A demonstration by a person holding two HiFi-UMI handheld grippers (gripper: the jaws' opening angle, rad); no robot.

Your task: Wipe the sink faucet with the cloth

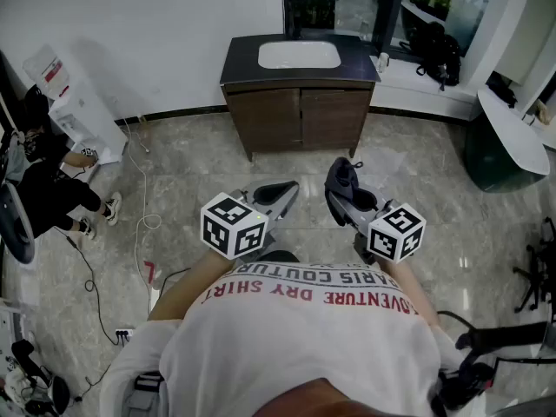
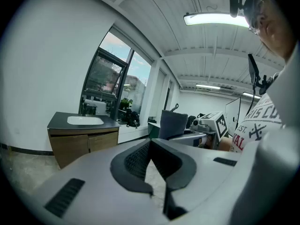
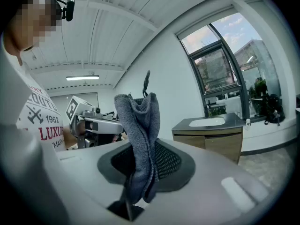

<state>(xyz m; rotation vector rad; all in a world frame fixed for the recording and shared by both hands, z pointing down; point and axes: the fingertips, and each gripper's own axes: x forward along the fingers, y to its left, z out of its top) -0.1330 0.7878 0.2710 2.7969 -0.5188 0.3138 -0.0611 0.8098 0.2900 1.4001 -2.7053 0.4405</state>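
Observation:
A white sink (image 1: 299,55) is set in the dark top of a wooden vanity (image 1: 300,115) against the far wall, well ahead of me; I cannot make out its faucet. My right gripper (image 1: 340,181) is shut on a grey-blue cloth (image 1: 342,174), which stands up between the jaws (image 3: 138,139). My left gripper (image 1: 282,194) is shut with nothing in it; its pads (image 2: 140,158) meet at the tip. Both grippers hang over the tiled floor in front of my chest, pointing toward the vanity. The sink (image 2: 85,120) also shows in the left gripper view, and the sink (image 3: 209,122) in the right gripper view.
A small bottle (image 1: 383,61) stands at the counter's right end. A black backpack (image 1: 439,50) rests on the window ledge. A person (image 1: 48,185) crouches at the left by a white dispenser (image 1: 74,102). Cables (image 1: 143,224) trail on the floor. A white table (image 1: 512,133) is at right.

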